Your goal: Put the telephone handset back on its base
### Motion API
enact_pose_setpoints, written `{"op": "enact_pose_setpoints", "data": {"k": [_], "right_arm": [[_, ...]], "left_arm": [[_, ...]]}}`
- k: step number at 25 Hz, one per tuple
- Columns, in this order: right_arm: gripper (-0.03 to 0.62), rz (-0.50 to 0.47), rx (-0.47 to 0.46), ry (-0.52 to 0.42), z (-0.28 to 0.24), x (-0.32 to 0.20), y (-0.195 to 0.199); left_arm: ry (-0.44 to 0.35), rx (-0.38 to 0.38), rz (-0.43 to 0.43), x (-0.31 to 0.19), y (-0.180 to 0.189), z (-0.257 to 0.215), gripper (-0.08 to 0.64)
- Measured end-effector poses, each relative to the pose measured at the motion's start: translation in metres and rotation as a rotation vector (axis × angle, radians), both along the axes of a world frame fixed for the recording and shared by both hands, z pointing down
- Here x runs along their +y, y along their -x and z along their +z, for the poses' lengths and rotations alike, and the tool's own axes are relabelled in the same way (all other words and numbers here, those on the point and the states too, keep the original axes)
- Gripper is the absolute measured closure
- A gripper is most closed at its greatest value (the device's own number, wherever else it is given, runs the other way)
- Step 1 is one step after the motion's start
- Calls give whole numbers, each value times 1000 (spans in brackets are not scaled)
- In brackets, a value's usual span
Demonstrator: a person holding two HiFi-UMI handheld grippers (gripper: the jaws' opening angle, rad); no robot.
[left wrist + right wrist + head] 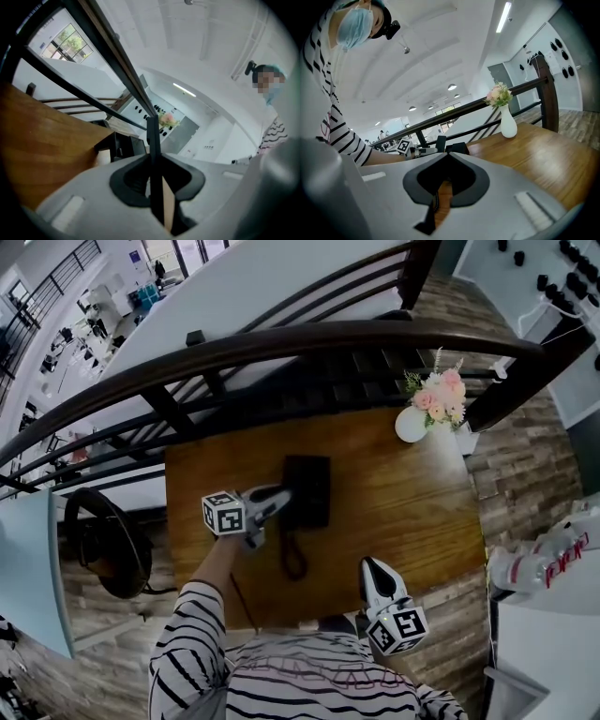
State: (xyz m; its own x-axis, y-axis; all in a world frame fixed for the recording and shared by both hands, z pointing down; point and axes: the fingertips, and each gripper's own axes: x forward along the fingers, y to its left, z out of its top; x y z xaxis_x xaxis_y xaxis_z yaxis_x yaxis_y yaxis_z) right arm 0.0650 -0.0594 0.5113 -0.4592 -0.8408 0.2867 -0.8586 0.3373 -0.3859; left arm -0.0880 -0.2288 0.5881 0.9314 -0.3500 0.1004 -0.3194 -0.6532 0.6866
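The black telephone base (pixel 311 491) sits on the wooden table (pixel 403 502); it also shows in the left gripper view (pixel 118 145). My left gripper (pixel 277 497) reaches to the base's left side and is shut on the black handset (pixel 152 133), seen edge-on between its jaws (pixel 153 157). Whether the handset rests on the base I cannot tell. A coiled cord (pixel 293 557) runs from the base toward me. My right gripper (pixel 371 570) hovers near the table's front edge, jaws shut on nothing (pixel 446 153); the cord (pixel 436 199) lies beneath it.
A white vase of pink flowers (pixel 417 418) stands at the table's far right corner, also seen in the right gripper view (pixel 507 123). A dark curved railing (pixel 281 338) runs behind the table. A striped sleeve (pixel 187 634) is at the near left.
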Motion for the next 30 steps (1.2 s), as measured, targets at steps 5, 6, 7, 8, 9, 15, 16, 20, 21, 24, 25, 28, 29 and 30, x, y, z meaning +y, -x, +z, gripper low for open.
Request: {"op": "enact_pose_setpoints", "data": {"k": [5,6,7,8,9,15,16,20,21,24,25,28,29,30], "right_arm": [[592,-1,6,19,7,1,0],[592,-3,8,22,8,1,0],[592,-6,9,24,9,0,0],[592,-6,10,26,10,0,1],[592,-6,10,29,10,-1,1],[592,-20,7,16,11,-3,2],[592,-19,8,14,11,-3,1],[592,-9,8,24,14,-1,0],[592,-9,8,24,15,0,-1],[592,-7,6,27,15,1,0],[592,-4,6,31,15,1,0],[592,1,7,39,14,1,0],[592,1,7,39,15,1,0],[592,0,7,37,15,1,1]], "left_arm": [[45,9,-7,-7,0,16,489],[55,12,-8,-8,0,19,489],[65,16,-9,-9,0,22,489],[75,23,-12,-11,0,23,489],[83,28,-16,-13,0,25,489],[111,41,-35,-19,-1,33,488],[115,40,-40,-21,0,35,488],[133,32,-60,-25,1,41,488],[136,30,-65,-25,1,42,488],[142,30,-69,-26,1,44,488],[146,32,-68,-26,0,44,488],[162,26,-70,-27,-1,48,488],[166,21,-71,-27,0,50,488],[167,13,-71,-27,1,52,486]]}}
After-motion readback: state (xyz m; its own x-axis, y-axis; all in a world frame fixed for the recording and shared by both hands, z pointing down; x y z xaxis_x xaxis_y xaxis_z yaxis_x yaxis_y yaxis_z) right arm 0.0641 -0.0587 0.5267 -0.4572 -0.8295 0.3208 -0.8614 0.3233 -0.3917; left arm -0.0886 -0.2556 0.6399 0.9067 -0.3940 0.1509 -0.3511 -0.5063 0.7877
